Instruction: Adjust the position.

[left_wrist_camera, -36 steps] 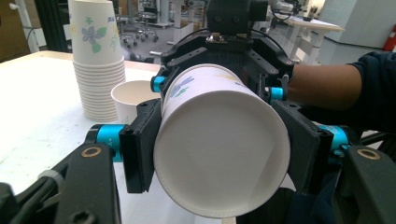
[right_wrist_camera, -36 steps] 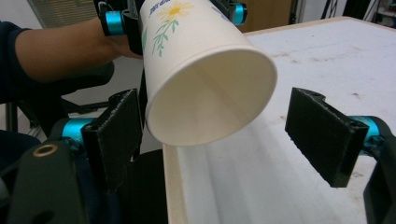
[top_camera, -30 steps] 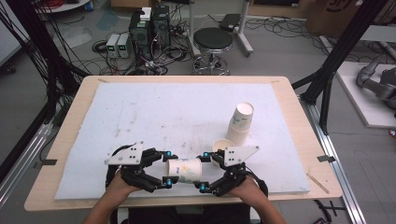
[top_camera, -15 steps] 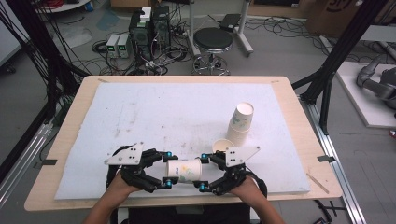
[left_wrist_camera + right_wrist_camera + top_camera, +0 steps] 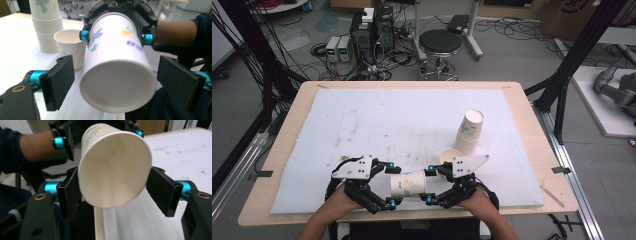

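Observation:
A flower-printed paper cup [image 5: 408, 184] lies level in the air between my two grippers, near the table's front edge. My right gripper [image 5: 429, 185] is shut on its open rim end. In the right gripper view both pads [image 5: 71, 192] press the cup's mouth [image 5: 112, 170], and these jaws have just been closing. My left gripper [image 5: 390, 184] stands open around the base end, its jaws having just been opening. In the left gripper view the cup's base [image 5: 117, 85] hangs between the pads [image 5: 60, 82] with a gap on each side.
An upright single paper cup [image 5: 448, 156] stands just behind my right gripper, and a tall stack of cups [image 5: 469, 131] stands beyond it. A white foam mat [image 5: 377, 120] covers the wooden table [image 5: 287, 150]. The front edge runs right under both hands.
The left jaws have spread apart off the cup's base, and the right jaws have closed onto its rim end. Both hands and the cup have stayed in place.

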Action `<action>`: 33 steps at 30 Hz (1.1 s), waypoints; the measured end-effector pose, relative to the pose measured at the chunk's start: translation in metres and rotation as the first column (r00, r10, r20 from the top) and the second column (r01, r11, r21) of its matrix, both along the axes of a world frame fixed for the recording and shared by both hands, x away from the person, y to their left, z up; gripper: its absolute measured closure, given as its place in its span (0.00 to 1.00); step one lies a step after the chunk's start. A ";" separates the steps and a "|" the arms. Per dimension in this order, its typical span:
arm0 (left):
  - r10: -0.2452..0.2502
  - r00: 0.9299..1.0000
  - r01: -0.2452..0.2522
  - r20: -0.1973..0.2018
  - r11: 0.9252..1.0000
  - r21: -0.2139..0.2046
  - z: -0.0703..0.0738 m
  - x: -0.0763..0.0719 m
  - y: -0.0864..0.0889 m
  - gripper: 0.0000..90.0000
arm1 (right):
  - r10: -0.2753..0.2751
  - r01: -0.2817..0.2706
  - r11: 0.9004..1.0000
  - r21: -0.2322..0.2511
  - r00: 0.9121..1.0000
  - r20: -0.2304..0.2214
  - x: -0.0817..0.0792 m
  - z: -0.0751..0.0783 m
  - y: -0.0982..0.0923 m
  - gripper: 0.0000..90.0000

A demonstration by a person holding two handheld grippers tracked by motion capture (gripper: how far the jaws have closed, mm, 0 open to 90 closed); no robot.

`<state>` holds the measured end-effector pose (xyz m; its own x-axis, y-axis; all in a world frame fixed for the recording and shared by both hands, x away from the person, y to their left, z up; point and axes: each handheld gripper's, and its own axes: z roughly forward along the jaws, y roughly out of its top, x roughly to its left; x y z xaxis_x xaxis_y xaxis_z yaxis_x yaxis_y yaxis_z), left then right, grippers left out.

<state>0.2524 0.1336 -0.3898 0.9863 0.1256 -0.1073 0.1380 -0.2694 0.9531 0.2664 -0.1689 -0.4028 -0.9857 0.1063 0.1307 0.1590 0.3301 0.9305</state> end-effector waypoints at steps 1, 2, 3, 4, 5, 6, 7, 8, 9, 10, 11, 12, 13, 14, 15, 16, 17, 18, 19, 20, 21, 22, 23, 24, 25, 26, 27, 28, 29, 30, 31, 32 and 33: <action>0.002 1.000 -0.002 0.001 1.000 0.007 0.001 0.000 0.000 0.16 | 0.003 -0.003 1.000 -0.013 1.000 -0.008 0.000 0.001 0.000 0.34; 0.007 1.000 -0.007 0.007 1.000 0.020 0.002 0.000 0.001 0.16 | -0.001 0.001 1.000 -0.022 1.000 -0.009 0.000 0.002 0.000 0.34; 0.009 1.000 -0.009 0.006 1.000 0.021 0.003 0.000 0.001 0.16 | 0.000 -0.001 0.999 -0.034 1.000 -0.012 0.000 0.003 0.000 0.34; 0.008 1.000 -0.009 0.004 1.000 0.026 0.003 0.001 0.001 0.16 | -0.001 0.001 0.999 -0.041 1.000 -0.008 0.001 0.004 0.000 0.34; 0.009 1.000 -0.009 0.006 0.999 0.038 0.004 0.001 0.002 0.16 | -0.002 0.002 0.998 -0.056 1.000 -0.006 0.001 0.005 0.001 0.34; 0.009 1.000 -0.009 0.011 0.999 0.054 0.005 0.001 0.002 0.16 | -0.002 0.002 0.997 -0.074 1.000 0.000 0.002 0.006 0.001 0.34; 0.012 1.000 -0.013 0.015 0.997 0.070 0.006 0.001 0.002 0.16 | -0.007 0.007 0.996 -0.091 1.000 0.002 0.002 0.007 0.001 0.34; 0.014 1.000 -0.015 0.012 0.997 0.079 0.006 0.001 0.002 0.16 | -0.006 0.006 0.995 -0.102 1.000 -0.002 0.003 0.009 0.002 0.34; 0.012 1.000 -0.014 0.016 0.995 0.095 0.007 0.001 0.002 0.16 | -0.005 0.005 0.993 -0.117 1.000 0.006 0.004 0.010 0.002 0.34; 0.016 1.000 -0.018 0.020 0.994 0.108 0.007 0.002 0.002 0.17 | -0.002 0.002 0.992 -0.130 1.000 0.002 0.005 0.012 0.003 0.34; 0.021 1.000 -0.023 0.021 0.992 0.123 0.008 0.002 0.001 0.17 | -0.006 0.006 0.990 -0.141 1.000 0.003 0.005 0.013 0.004 0.34; 0.022 0.999 -0.026 0.027 0.990 0.136 0.009 0.003 0.001 0.17 | -0.001 0.002 0.987 -0.161 1.000 0.007 0.006 0.016 0.005 0.34; 0.027 0.999 -0.030 0.026 0.989 0.146 0.009 0.003 0.001 0.17 | 0.002 0.000 0.985 -0.174 1.000 0.012 0.007 0.018 0.006 0.34; 0.026 0.999 -0.029 0.025 0.988 0.154 0.010 0.004 0.001 0.17 | 0.002 0.002 0.982 -0.188 1.000 0.018 0.007 0.020 0.008 0.34; 0.024 0.999 -0.028 0.027 0.987 0.161 0.010 0.004 0.001 0.17 | 0.003 0.002 0.979 -0.204 1.000 0.025 0.008 0.021 0.009 0.34; 0.025 0.999 -0.029 0.027 0.985 0.168 0.011 0.004 0.001 0.17 | 0.006 0.001 0.976 -0.218 0.999 0.031 0.009 0.023 0.011 0.34; 0.025 0.999 -0.029 0.029 0.985 0.173 0.011 0.005 0.001 0.17 | 0.007 0.002 0.971 -0.240 0.999 0.034 0.009 0.025 0.013 0.34; 0.024 0.999 -0.029 0.030 0.983 0.181 0.011 0.005 0.000 0.17 | 0.009 0.000 0.969 -0.249 0.999 0.036 0.009 0.026 0.013 0.34; 0.018 0.999 -0.025 0.035 0.981 0.193 0.012 0.005 0.000 0.17 | 0.014 -0.003 0.963 -0.269 0.999 0.039 0.009 0.028 0.016 0.34; 0.015 0.999 -0.022 0.037 0.979 0.202 0.012 0.005 0.000 0.17 | 0.020 -0.007 0.959 -0.285 0.999 0.043 0.010 0.029 0.018 0.34; 0.012 0.999 -0.019 0.036 0.978 0.210 0.012 0.005 -0.001 0.17 | 0.024 -0.010 0.954 -0.300 0.999 0.044 0.010 0.031 0.019 0.34; 0.008 0.999 -0.017 0.042 0.975 0.222 0.013 0.005 -0.001 0.17 | 0.027 -0.011 0.951 -0.309 0.998 0.048 0.010 0.032 0.021 0.34; 0.005 0.999 -0.015 0.044 0.973 0.231 0.013 0.005 -0.001 0.17 | 0.029 -0.012 0.945 -0.327 0.998 0.047 0.010 0.033 0.023 0.34; 0.005 0.999 -0.015 0.044 0.971 0.237 0.013 0.005 -0.001 0.17 | 0.031 -0.012 0.941 -0.338 0.998 0.050 0.010 0.034 0.024 0.34; 0.005 0.999 -0.017 0.047 0.969 0.247 0.013 0.005 -0.001 0.17 | 0.033 -0.014 0.937 -0.348 0.998 0.050 0.011 0.035 0.025 0.34; 0.007 0.999 -0.019 0.048 0.968 0.251 0.014 0.005 -0.002 0.17 | 0.038 -0.017 0.934 -0.356 0.998 0.052 0.011 0.036 0.027 0.34; 0.005 0.999 -0.019 0.053 0.965 0.261 0.014 0.005 -0.002 0.17 | 0.038 -0.017 0.932 -0.363 0.998 0.052 0.011 0.037 0.027 0.34; 0.007 0.999 -0.020 0.053 0.964 0.267 0.014 0.005 -0.002 0.17 | 0.039 -0.016 0.929 -0.370 0.998 0.056 0.011 0.037 0.029 0.34; 0.008 0.999 -0.021 0.051 0.962 0.271 0.014 0.005 -0.003 0.17 | 0.040 -0.016 0.925 -0.380 0.998 0.057 0.011 0.038 0.030 0.34; 0.007 0.999 -0.021 0.054 0.960 0.279 0.014 0.006 -0.003 0.17 | 0.044 -0.016 0.921 -0.388 0.997 0.062 0.011 0.039 0.031 0.34; 0.006 0.998 -0.022 0.055 0.958 0.286 0.014 0.006 -0.004 0.17 | 0.045 -0.014 0.915 -0.402 0.997 0.067 0.011 0.040 0.033 0.34; 0.005 0.998 -0.022 0.057 0.956 0.293 0.014 0.006 -0.005 0.17 | 0.047 -0.012 0.910 -0.415 0.996 0.073 0.011 0.040 0.034 0.34; 0.006 0.998 -0.022 0.057 0.955 0.296 0.014 0.006 -0.006 0.17 | 0.051 -0.014 0.905 -0.424 0.996 0.077 0.011 0.041 0.036 0.34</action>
<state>0.2586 0.1278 -0.3757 0.9875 0.1575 -0.0091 0.0938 -0.5397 0.8366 0.2774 -0.1332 -0.3618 -0.9949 0.1006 -0.0028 0.0687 0.6992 0.7116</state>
